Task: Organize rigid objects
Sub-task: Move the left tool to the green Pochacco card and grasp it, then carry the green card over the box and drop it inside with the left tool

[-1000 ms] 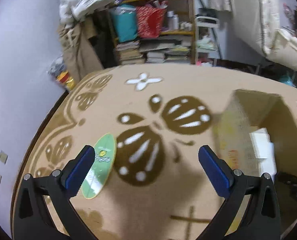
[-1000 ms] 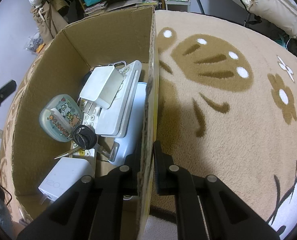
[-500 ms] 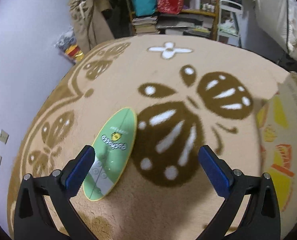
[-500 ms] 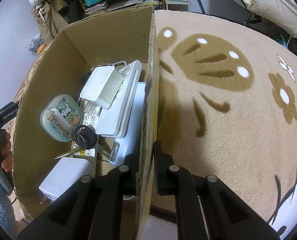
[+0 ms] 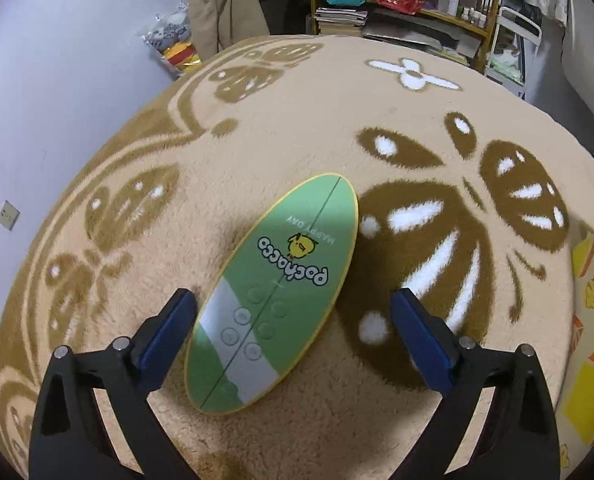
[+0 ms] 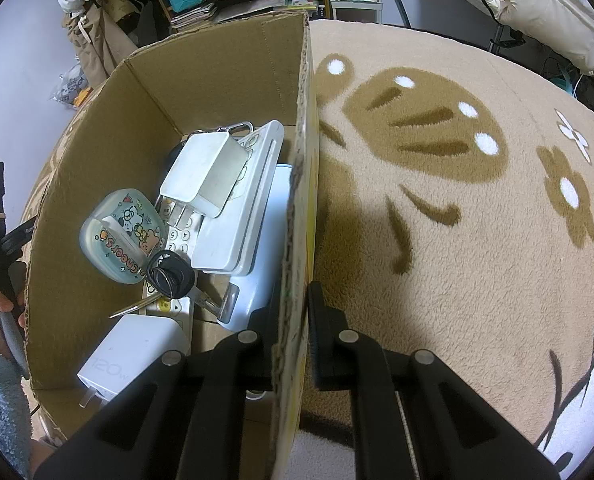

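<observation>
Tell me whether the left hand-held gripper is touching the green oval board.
Cannot tell. In the left wrist view the left hand-held gripper is open astride the green oval board; its left pad sits right at the board's edge, its right pad clear.

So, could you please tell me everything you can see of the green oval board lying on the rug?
The green oval board lies flat on the beige rug. It looks rigid and glossy, with a thin yellow rim, a centre line, a grey band with round marks, a yellow cartoon figure and the words "Pochacco" and "Happy Day". The left gripper stands open around its near end, not visibly touching it.
</observation>
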The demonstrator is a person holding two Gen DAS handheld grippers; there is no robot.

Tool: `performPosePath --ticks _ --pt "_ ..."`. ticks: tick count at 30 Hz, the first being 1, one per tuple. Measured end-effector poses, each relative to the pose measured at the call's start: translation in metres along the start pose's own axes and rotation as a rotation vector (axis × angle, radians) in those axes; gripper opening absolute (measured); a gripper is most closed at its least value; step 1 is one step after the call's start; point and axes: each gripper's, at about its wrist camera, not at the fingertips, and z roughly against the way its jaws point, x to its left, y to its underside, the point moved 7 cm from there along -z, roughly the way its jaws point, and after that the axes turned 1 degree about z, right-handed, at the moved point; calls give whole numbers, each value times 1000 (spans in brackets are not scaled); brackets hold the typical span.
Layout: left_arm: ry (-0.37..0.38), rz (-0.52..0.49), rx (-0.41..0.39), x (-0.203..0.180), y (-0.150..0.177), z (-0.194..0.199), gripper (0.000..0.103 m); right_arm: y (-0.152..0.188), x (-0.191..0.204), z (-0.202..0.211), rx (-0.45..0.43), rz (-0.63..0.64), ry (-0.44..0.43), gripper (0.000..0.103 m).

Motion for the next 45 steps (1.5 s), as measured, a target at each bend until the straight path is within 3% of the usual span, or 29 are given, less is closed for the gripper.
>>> performPosePath --ticks 10,13,17,27,40,45 --pt "21 14 -43 1 0 -5 96 0 0 0 0 0 0 11" --pt "28 17 -56 2 -1 -2 90 0 0 0 -1 1 -1 11" --pt "30 39 -69 7 -4 0 72 0 0 0 -1 1 -1 11" --pt "-4 -15 -35 -4 -4 3 59 0 0 0 -1 1 -1 11" --pt "-54 -91 -28 -17 5 24 58 0 0 0 -1 1 -2 11" --pt "-59 -111 -86 -30 1 53 58 0 0 0 -1 0 -3 11"
